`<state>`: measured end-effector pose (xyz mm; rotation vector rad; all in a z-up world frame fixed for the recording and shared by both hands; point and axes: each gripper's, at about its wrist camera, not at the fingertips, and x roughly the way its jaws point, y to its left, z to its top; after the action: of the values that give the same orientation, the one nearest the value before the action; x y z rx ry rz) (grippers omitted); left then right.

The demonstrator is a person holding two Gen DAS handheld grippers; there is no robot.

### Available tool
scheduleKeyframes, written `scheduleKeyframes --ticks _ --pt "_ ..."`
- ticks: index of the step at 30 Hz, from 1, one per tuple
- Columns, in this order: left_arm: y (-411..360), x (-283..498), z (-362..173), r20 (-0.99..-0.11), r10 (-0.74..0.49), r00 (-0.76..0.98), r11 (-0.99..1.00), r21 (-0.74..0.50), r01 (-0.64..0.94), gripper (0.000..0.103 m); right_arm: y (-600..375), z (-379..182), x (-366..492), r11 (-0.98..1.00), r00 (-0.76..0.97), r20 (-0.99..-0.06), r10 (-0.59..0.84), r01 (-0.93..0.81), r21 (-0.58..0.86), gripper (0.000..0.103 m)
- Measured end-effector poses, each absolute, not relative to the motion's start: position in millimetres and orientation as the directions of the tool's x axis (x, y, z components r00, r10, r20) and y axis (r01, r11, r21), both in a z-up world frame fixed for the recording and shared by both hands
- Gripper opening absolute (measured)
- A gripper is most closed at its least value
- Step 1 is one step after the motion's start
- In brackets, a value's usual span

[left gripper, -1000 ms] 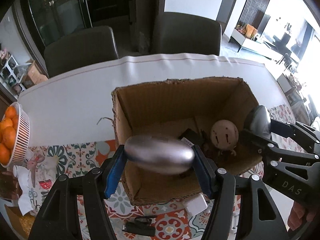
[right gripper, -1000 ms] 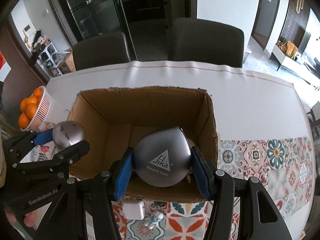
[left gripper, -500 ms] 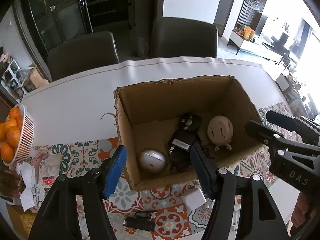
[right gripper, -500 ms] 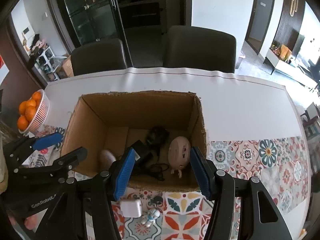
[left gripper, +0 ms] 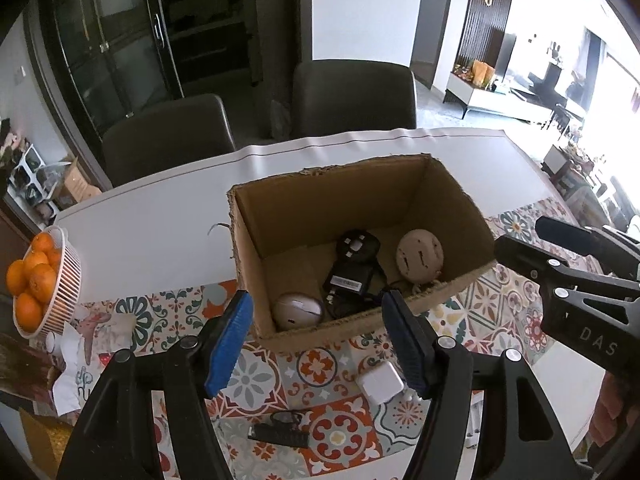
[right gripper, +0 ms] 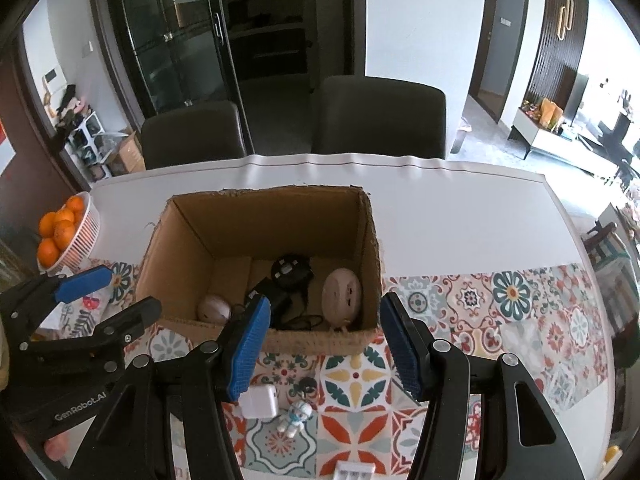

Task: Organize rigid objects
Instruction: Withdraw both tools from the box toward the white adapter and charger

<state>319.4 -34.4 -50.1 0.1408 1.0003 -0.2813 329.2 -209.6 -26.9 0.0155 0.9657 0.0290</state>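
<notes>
Partly hidden behind the cardboard box (right gripper: pixel 176 276) wall, a mouse (right gripper: pixel 215 309).

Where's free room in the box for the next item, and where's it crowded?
Free: the cardboard box floor at the back-left, bordered by the left wall, back wall and round black charger. Crowded: front and right, with silver mouse, black adapter with cables, beige round gadget.

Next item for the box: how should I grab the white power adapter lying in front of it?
Come straight down with the right claw, open and nearest. Pinch the white power adapter across its two flat side faces; it lies flat on the tablecloth, and the small figurine beside it leaves little room.
</notes>
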Motion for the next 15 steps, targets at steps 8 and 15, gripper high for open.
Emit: scheduleKeyframes --ticks 8,15 --pt "-40.0 301.1 -53.8 -0.848 -0.18 0.499 0.949 -0.016 0.314 0.066 -217.6 -32.5 311.2 0.998 0.561 -0.826 0.053 -0.003 0.062 0.058" --pt "-49.2 287.1 -62.8 -0.856 -0.203 0.476 0.939 -0.033 0.342 0.066 -229.4 -42.7 294.6 0.996 0.542 -0.839 0.053 0.03 0.082 0.058"
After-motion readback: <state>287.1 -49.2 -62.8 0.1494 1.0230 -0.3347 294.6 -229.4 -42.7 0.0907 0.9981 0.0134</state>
